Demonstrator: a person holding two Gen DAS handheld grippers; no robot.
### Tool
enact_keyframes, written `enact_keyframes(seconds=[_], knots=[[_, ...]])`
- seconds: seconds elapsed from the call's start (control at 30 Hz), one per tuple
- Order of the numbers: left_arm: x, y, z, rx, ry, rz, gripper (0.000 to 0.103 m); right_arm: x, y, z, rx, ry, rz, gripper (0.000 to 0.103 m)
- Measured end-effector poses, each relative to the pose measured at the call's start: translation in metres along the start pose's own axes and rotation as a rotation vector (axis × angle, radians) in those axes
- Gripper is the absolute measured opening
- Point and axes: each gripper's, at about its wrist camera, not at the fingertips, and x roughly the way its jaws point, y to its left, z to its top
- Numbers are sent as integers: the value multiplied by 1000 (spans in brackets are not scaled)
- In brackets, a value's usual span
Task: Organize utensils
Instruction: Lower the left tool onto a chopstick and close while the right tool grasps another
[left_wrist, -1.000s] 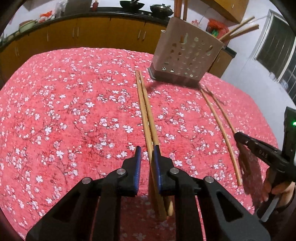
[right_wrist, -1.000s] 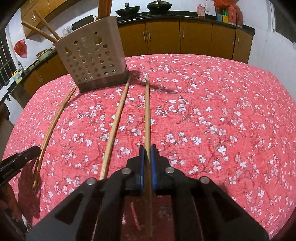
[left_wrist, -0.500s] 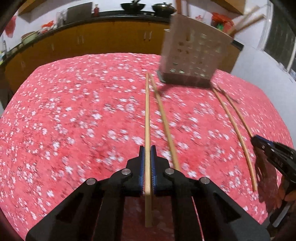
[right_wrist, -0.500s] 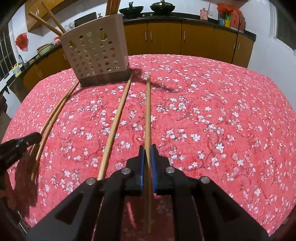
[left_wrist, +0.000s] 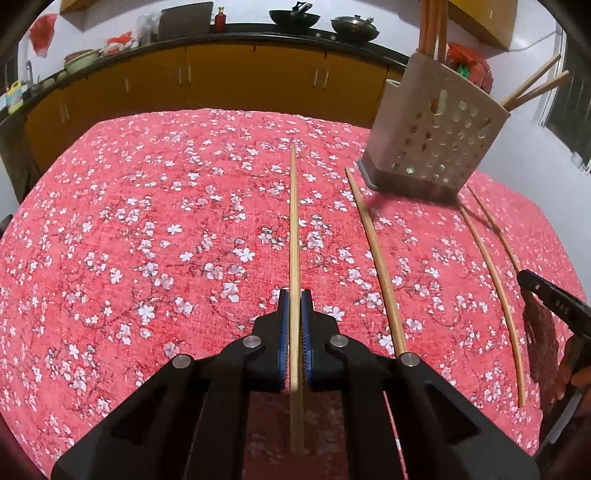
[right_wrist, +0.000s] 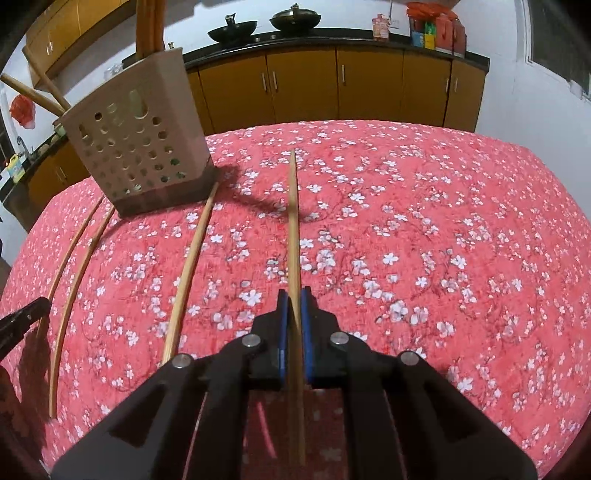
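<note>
My left gripper (left_wrist: 294, 295) is shut on a wooden chopstick (left_wrist: 293, 229) that points forward over the red floral tablecloth (left_wrist: 147, 240). My right gripper (right_wrist: 294, 293) is shut on another chopstick (right_wrist: 293, 221), also pointing forward. A beige perforated utensil holder (left_wrist: 432, 147) with several chopsticks in it stands at the far right in the left wrist view and at the far left in the right wrist view (right_wrist: 136, 147). One loose chopstick (left_wrist: 375, 251) lies beside each held one; it shows in the right wrist view (right_wrist: 190, 266) too. Two more chopsticks (left_wrist: 491, 280) lie further out.
Yellow kitchen cabinets (left_wrist: 221, 77) with a black counter and woks stand behind the table. The other gripper's black tip (left_wrist: 554, 299) shows at the right edge of the left wrist view and at the left edge of the right wrist view (right_wrist: 22, 317).
My left gripper has closed on one chopstick of a pair and lifted it, swinging left away from the other. My right gripper stays shut on its chopstick and has risen a little.
</note>
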Motion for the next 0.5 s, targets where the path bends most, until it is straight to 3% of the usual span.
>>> enact_keyframes(seconds=[0.5], knots=[[-5, 8, -2, -50, -2, -45, 8, 0, -3, 0, 18, -1, 19, 9]])
